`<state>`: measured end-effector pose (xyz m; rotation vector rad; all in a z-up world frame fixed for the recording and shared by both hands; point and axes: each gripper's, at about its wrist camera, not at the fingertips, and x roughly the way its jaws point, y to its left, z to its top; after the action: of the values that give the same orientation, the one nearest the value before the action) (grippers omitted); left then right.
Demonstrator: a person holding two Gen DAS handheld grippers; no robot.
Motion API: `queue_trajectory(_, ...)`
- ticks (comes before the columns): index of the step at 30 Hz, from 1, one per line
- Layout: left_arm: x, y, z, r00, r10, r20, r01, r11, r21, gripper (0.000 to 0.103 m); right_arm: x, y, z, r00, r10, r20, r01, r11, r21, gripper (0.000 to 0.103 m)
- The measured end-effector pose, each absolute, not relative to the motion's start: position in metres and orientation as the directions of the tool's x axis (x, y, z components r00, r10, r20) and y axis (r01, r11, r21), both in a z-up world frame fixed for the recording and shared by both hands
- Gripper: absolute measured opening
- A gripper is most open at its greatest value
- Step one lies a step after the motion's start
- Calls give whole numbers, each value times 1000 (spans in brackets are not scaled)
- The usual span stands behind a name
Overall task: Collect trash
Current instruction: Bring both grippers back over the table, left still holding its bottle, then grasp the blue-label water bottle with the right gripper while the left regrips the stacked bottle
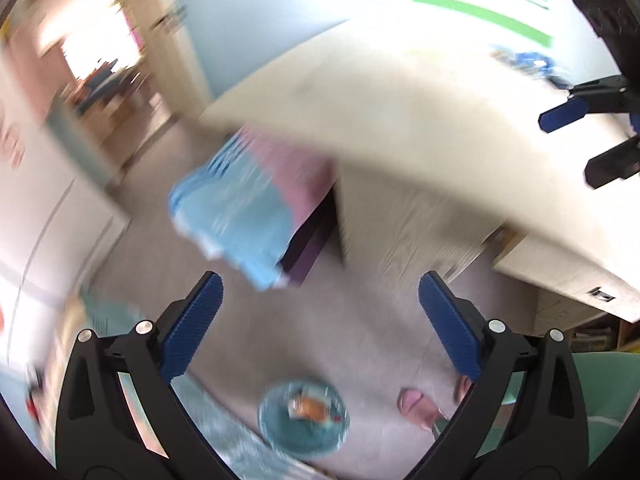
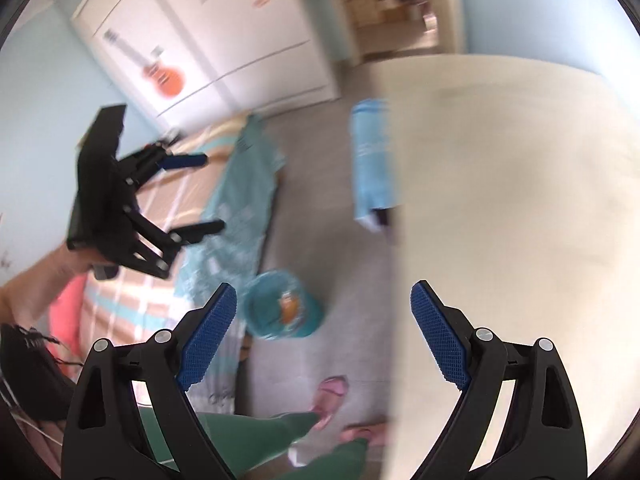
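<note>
A round teal bin [image 1: 304,416] stands on the grey floor below both grippers, with an orange wrapper [image 2: 290,306] and other scraps inside. My left gripper [image 1: 320,284] hangs high above the floor, open, with nothing between its blue pads. My right gripper [image 2: 324,292] is open and empty too, over the edge of the white desk [image 2: 500,200]. The right wrist view catches the left gripper [image 2: 212,192] off to the left above the bed. In the left wrist view the right gripper [image 1: 564,148] shows over the desk at the right. A blurred blue object [image 1: 524,60] lies at the desk's far end.
A light blue cloth [image 1: 236,208] hangs over a purple seat beside the desk. A bed [image 2: 160,208] with striped sheets and a teal blanket [image 2: 244,200] runs along the left. A person's pink slippers [image 2: 332,392] stand near the bin. A white wardrobe [image 2: 224,40] fills the back.
</note>
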<state>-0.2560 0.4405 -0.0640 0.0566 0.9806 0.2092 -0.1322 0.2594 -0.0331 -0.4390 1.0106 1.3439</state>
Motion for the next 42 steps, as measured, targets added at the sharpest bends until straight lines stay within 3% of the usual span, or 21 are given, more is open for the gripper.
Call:
queue_trajectory(11,-71,288,-25,623,39,-781,254,935,248,96,-9,51,0,223,556,-801,-847,518,124,88)
queue_trajectory(19,35,187,-27,628,-48,-776,433,851,298,96,71,-44,7,359,512,-780,-782,621,48,88)
queue_trajectory(26,115,141,-38,618,-116,-778,591,720,363,96,131,-47,13,449,449,-773,-802,584,-127,88)
queue_trajectory(33,212,117,-78,549,-180,-816,743,552,378,96,230,-38,-21,508,286,-812,-810,478,-339,88)
queue_trajectory(42,287,91,-135,465,-216,-859,848,388,361,96,321,-32,-75,466,219,-858,-844,402,-355,88)
